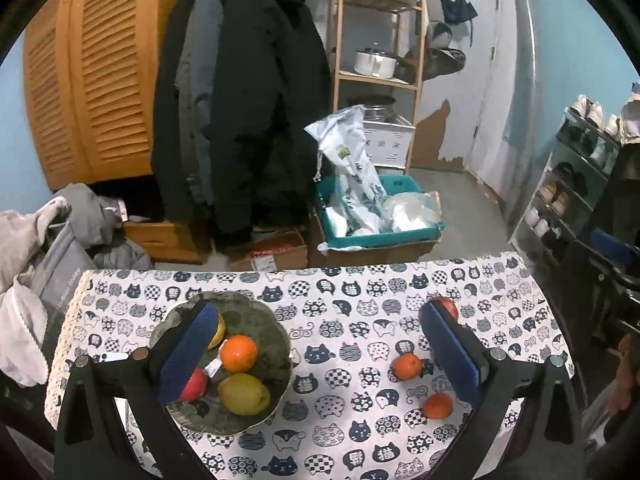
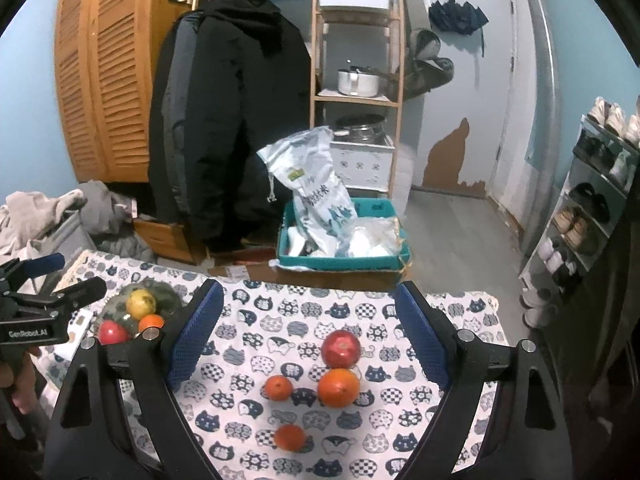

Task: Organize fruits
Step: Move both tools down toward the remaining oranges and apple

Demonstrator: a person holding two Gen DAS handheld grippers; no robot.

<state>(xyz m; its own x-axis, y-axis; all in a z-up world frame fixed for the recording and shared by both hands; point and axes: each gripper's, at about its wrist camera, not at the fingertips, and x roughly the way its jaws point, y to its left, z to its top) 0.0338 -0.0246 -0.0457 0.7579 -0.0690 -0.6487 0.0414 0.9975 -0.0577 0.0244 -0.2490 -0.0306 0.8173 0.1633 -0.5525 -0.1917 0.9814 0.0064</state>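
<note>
We hold a hand-held gripper in each hand, both tilted down over the desk (image 2: 248, 344) with its cat-print cloth.

The right hand-held gripper (image 2: 310, 336) has its jaws spread wide and grips nothing. Between its blue pads (image 2: 192, 340), on the cloth, lie four fruits: nearest us a small orange (image 2: 290, 437), then another small orange (image 2: 278, 387) and a bigger orange (image 2: 338, 387), which touches the red apple (image 2: 341, 348) just behind it. No pad touches any of them.

The left hand-held gripper (image 1: 316, 344) is also wide open and empty. Its left pad hangs over the bowl (image 1: 276, 360), which sits near the desk's left edge. In the bowl we see a yellow fruit (image 1: 244, 394), an orange (image 1: 239, 353), a red fruit (image 1: 196, 384) partly hidden by the pad, and another yellow one (image 1: 218, 330) behind it. Whether the pad touches any fruit we cannot tell. From the right wrist view, this gripper's fingers (image 2: 80, 288) reach in from the left beside the bowl, with part of our hand (image 2: 16, 372) below them.

The cloth between the bowl and the loose fruits is bare, as is the strip up to the far edge. Beyond the desk stand a teal crate (image 2: 344, 256) with bags, dark coats (image 2: 228, 120), a wooden shelf (image 2: 356, 96) and a shoe rack (image 2: 588, 216) at right.
</note>
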